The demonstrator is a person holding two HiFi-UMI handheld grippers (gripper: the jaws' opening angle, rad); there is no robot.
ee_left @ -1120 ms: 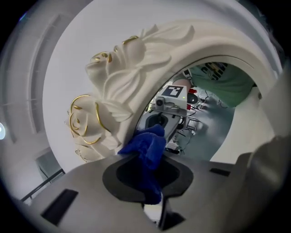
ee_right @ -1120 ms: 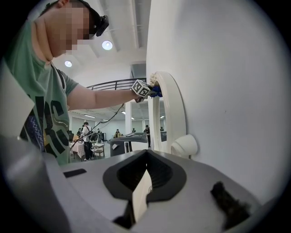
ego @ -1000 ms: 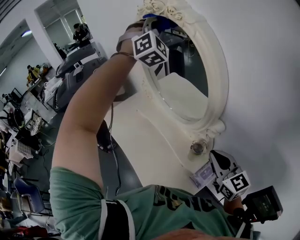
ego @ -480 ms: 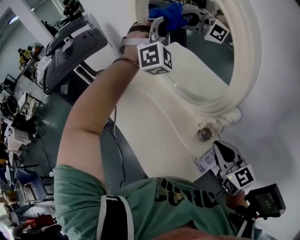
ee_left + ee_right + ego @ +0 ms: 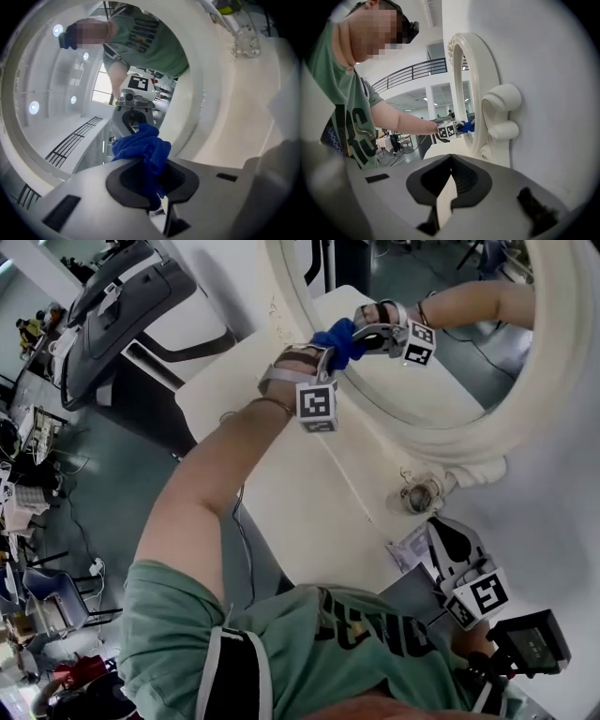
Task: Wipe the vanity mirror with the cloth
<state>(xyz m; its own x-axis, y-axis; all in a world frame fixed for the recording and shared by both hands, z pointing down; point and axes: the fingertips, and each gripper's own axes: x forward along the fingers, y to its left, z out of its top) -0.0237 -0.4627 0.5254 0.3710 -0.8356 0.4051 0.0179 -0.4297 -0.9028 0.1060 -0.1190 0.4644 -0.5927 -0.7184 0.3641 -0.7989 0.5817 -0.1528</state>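
The vanity mirror has a white oval carved frame (image 5: 450, 442) (image 5: 476, 93) and glass (image 5: 450, 306) (image 5: 56, 93) that reflects my arm and the room. My left gripper (image 5: 336, 351) (image 5: 149, 180) is shut on a bunched blue cloth (image 5: 339, 339) (image 5: 143, 147) (image 5: 468, 125), which is pressed against the glass near the frame's lower left inner edge. My right gripper (image 5: 448, 549) (image 5: 450, 185) is low at the right beside the mirror's base, jaws together with nothing held.
The mirror stands on a white tabletop (image 5: 281, 493) against a white wall (image 5: 562, 521). A small round knob (image 5: 419, 493) sits at the frame's foot, with a paper packet (image 5: 408, 549) beside it. A black cable (image 5: 239, 540) hangs off the table's edge.
My left gripper has carried the cloth down the glass from the top of the mirror to its lower part. The right gripper has stayed in place.
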